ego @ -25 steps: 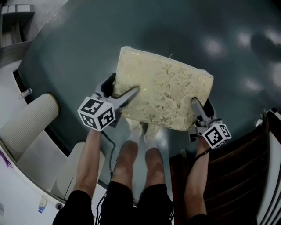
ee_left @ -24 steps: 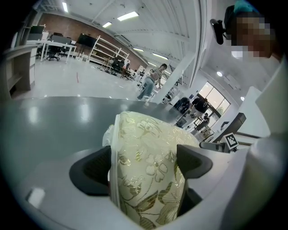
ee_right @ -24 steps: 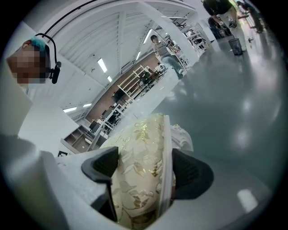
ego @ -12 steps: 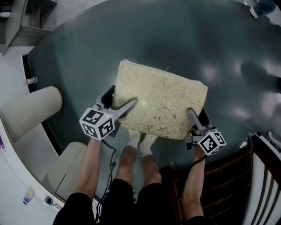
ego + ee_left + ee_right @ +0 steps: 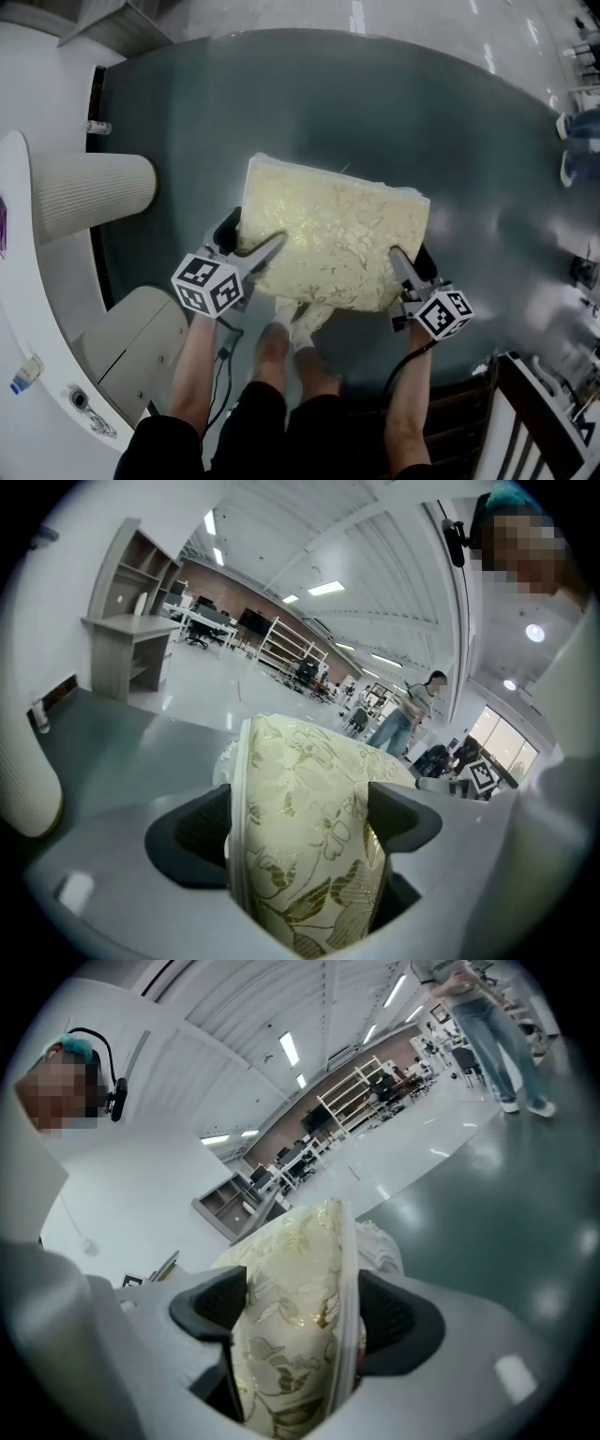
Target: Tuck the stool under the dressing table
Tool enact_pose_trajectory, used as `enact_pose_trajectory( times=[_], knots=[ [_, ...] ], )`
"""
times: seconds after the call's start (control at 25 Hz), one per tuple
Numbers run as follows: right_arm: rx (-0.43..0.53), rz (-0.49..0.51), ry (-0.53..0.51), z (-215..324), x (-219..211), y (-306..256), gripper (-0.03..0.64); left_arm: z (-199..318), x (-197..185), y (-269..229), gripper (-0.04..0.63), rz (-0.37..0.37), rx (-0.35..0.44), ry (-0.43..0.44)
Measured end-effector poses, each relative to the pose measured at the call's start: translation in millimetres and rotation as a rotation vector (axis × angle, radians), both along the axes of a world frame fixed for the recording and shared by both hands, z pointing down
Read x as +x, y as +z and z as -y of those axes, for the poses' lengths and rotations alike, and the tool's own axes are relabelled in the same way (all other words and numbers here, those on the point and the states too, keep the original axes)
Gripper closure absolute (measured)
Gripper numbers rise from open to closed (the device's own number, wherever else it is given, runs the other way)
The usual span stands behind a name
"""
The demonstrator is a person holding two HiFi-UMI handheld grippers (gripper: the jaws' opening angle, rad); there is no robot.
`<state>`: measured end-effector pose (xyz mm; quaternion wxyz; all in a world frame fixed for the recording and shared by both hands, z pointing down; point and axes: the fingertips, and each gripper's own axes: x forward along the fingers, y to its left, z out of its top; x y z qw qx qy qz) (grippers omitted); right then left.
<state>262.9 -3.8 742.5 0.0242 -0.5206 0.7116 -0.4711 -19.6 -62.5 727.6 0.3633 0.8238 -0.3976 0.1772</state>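
The stool's padded seat (image 5: 333,230), covered in cream fabric with a gold leaf pattern, was held over the dark green floor (image 5: 394,112) just in front of the person's feet (image 5: 291,323). The left gripper (image 5: 251,240) was clamped on the seat's left edge, cushion filling the gap between its dark pads (image 5: 202,832). The right gripper (image 5: 411,264) pinched the opposite edge the same way. A white curved table (image 5: 19,281) and a ribbed cream cylinder (image 5: 94,192) stood apart to the left.
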Motion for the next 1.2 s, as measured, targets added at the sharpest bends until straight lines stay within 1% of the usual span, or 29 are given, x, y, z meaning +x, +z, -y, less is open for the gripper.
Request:
enact_pose_trajectory(
  times=[0.04,0.12,0.2,0.24,0.28,0.32,0.4,0.44,0.48,0.6,0.88,1.2],
  knots=[
    [0.004,0.005,-0.022,4,-5,-6,0.244,-3,-7,-8,0.123,0.004,0.003,-0.022],
    [0.011,0.013,-0.078,16,-30,-16,0.244,-6,-33,-20,0.123,0.011,0.010,-0.077],
    [0.018,0.017,-0.142,34,-60,-17,0.244,-6,-65,-21,0.123,0.014,0.016,-0.141],
    [0.019,0.014,-0.160,40,-67,-14,0.243,-5,-73,-18,0.123,0.011,0.018,-0.158],
    [0.019,0.009,-0.152,39,-66,-10,0.244,-3,-72,-12,0.123,0.006,0.017,-0.151],
    [0.017,0.001,-0.116,32,-57,-6,0.244,-1,-62,-6,0.123,-0.002,0.015,-0.116],
    [0.014,-0.011,-0.008,7,-26,3,0.244,6,-27,7,0.123,-0.015,0.009,-0.008],
    [0.012,-0.013,0.027,-1,-12,7,0.244,7,-11,11,0.123,-0.017,0.005,0.027],
    [0.011,-0.012,0.040,-6,-2,11,0.244,7,0,14,0.123,-0.017,0.003,0.041],
    [0.008,-0.009,0.032,-8,10,15,0.244,3,11,19,0.123,-0.018,-0.002,0.034],
    [0.017,-0.011,0.037,-8,6,13,0.244,6,7,16,0.123,-0.020,0.010,0.040],
    [0.008,-0.022,0.031,-9,5,12,0.243,4,6,18,0.129,-0.037,0.003,0.034]
  ],
)
